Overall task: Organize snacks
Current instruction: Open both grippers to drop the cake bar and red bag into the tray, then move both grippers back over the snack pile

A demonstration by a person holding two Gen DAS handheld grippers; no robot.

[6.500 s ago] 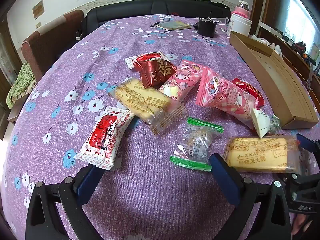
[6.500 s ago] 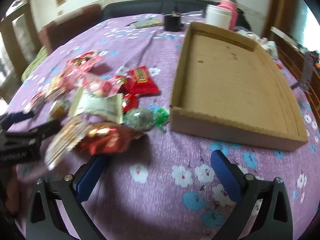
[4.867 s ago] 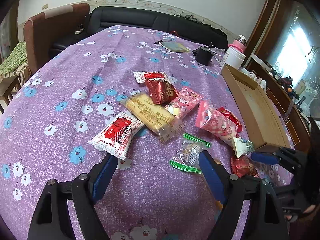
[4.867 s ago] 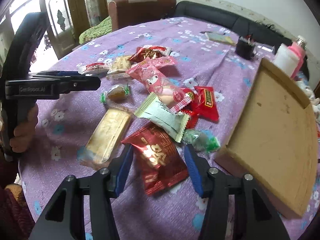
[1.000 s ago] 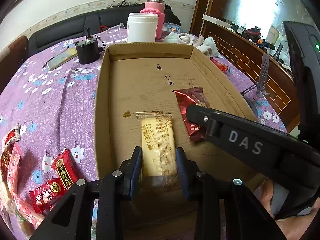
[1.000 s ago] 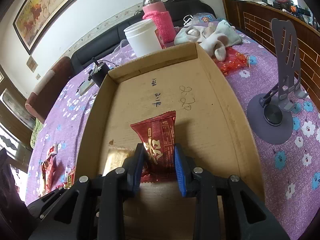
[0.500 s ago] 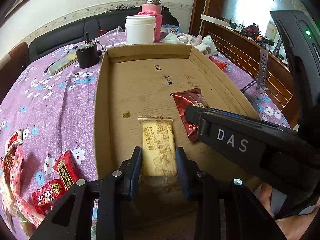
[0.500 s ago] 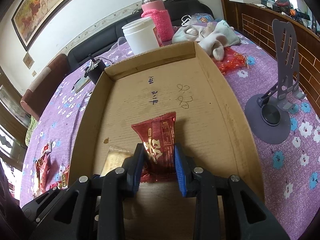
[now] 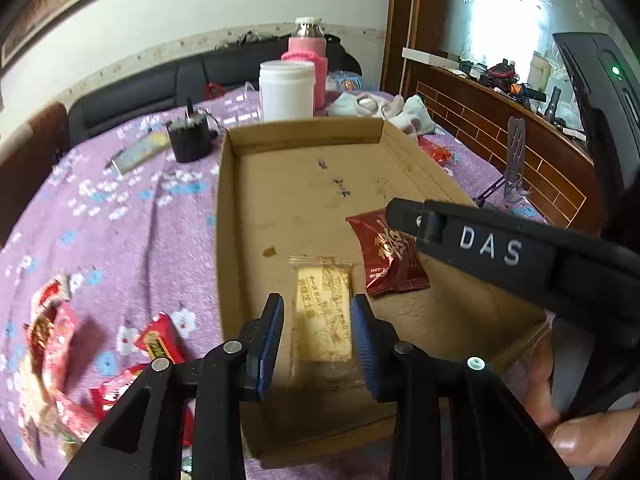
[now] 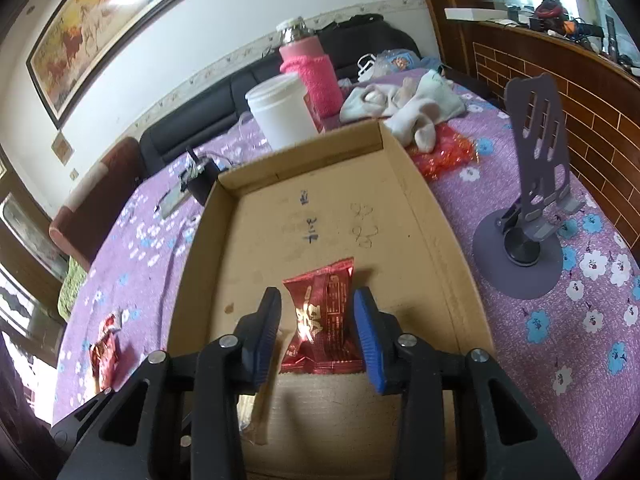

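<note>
A yellow biscuit packet [image 9: 324, 320] rests on the floor of the cardboard tray [image 9: 222, 220] near its front wall. My left gripper [image 9: 317, 304] is shut on its clear wrapper. To its right lies a dark red foil packet [image 9: 388, 260], partly behind one of the right gripper's fingers [image 9: 404, 216]. In the right wrist view the red packet [image 10: 320, 320] lies flat on the tray [image 10: 188, 280] between the blue pads of my right gripper [image 10: 317, 296]. Those jaws are opening, and a gap shows beside the packet.
Behind the tray stand a white jar [image 9: 286, 88], a pink-sleeved bottle [image 9: 308, 52] and a small black pot [image 9: 188, 140]. Loose snack packets [image 9: 158, 340] lie on the purple cloth to its left. A grey phone stand [image 10: 532, 208] and crumpled cloths [image 10: 400, 104] are on its right.
The right gripper's pads have spread off the red packet, which now lies free in the tray. The left gripper keeps its hold on the biscuit packet, and its view has tilted slightly.
</note>
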